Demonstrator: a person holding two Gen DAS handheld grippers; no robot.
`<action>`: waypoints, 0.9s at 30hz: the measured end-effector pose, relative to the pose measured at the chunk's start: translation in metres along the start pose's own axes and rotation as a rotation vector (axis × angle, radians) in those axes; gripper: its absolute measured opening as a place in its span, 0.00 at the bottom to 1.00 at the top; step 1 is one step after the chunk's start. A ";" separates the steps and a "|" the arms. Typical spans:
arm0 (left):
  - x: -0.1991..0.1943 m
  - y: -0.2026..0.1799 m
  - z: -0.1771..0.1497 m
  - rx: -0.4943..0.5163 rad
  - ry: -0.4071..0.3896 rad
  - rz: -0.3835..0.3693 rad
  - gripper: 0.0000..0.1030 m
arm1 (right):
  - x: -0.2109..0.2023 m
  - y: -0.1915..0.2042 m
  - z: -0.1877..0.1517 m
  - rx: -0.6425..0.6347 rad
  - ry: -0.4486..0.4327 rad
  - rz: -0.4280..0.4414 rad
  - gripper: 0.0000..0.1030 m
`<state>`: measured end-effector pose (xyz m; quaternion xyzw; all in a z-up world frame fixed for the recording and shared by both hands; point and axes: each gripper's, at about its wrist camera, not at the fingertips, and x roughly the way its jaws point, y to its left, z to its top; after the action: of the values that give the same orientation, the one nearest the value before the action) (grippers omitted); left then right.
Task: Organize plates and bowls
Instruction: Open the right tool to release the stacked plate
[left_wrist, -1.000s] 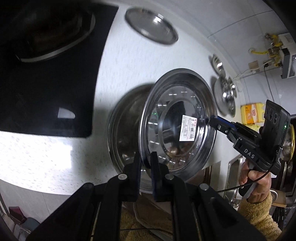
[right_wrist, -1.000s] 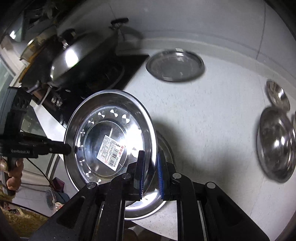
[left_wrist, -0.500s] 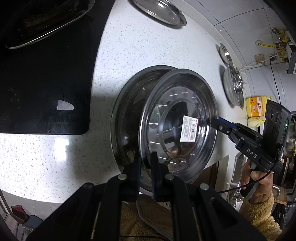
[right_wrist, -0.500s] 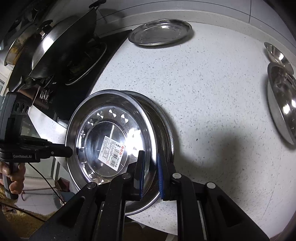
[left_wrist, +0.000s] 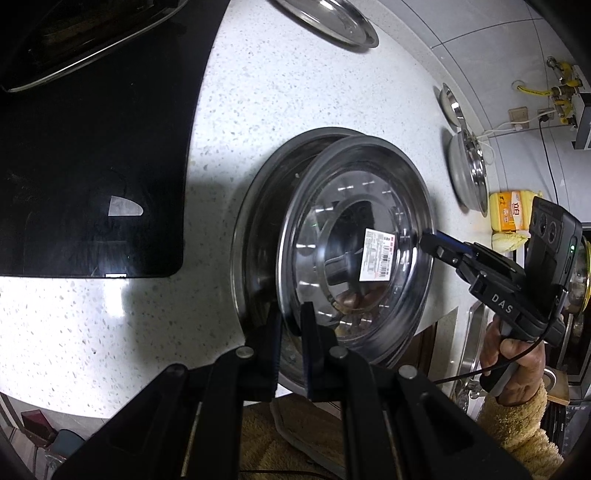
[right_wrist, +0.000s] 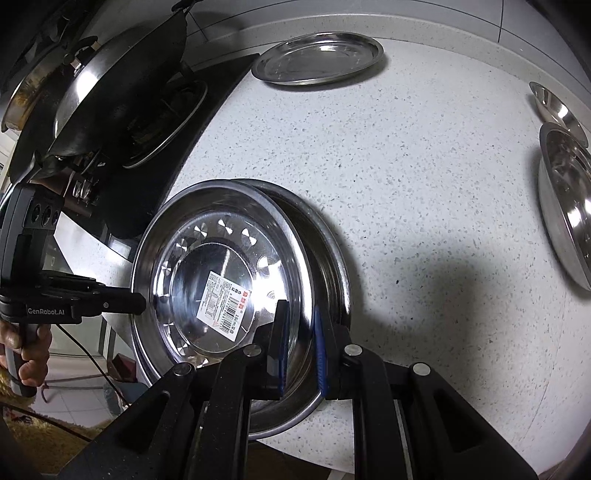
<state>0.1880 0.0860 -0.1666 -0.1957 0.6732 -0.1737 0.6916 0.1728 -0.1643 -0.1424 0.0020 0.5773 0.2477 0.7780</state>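
Since the earlier frame we have lowered the labelled plate nearly into the larger plate on the counter. Left gripper & right gripper pinch opposite rim edges, keeping it level for nesting. Contact underneath is hidden; we can't tell if it's seated.

Five round stainless-steel dishes show: one labelled plate over a larger plate, one flat plate at the back of the bench, and two bowls at the right edge. Two black grippers. One dark wok.
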 end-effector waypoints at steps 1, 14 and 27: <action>0.000 0.000 0.001 0.002 0.001 -0.002 0.08 | 0.001 0.000 0.000 0.003 0.002 -0.002 0.12; 0.005 -0.004 0.003 0.013 -0.037 0.040 0.09 | 0.014 0.003 0.002 -0.041 0.051 -0.029 0.12; -0.005 -0.026 -0.003 0.043 -0.157 0.235 0.11 | 0.013 0.002 0.010 -0.151 0.055 0.052 0.12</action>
<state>0.1857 0.0661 -0.1495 -0.1138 0.6315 -0.0903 0.7616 0.1836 -0.1545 -0.1505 -0.0484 0.5779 0.3108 0.7531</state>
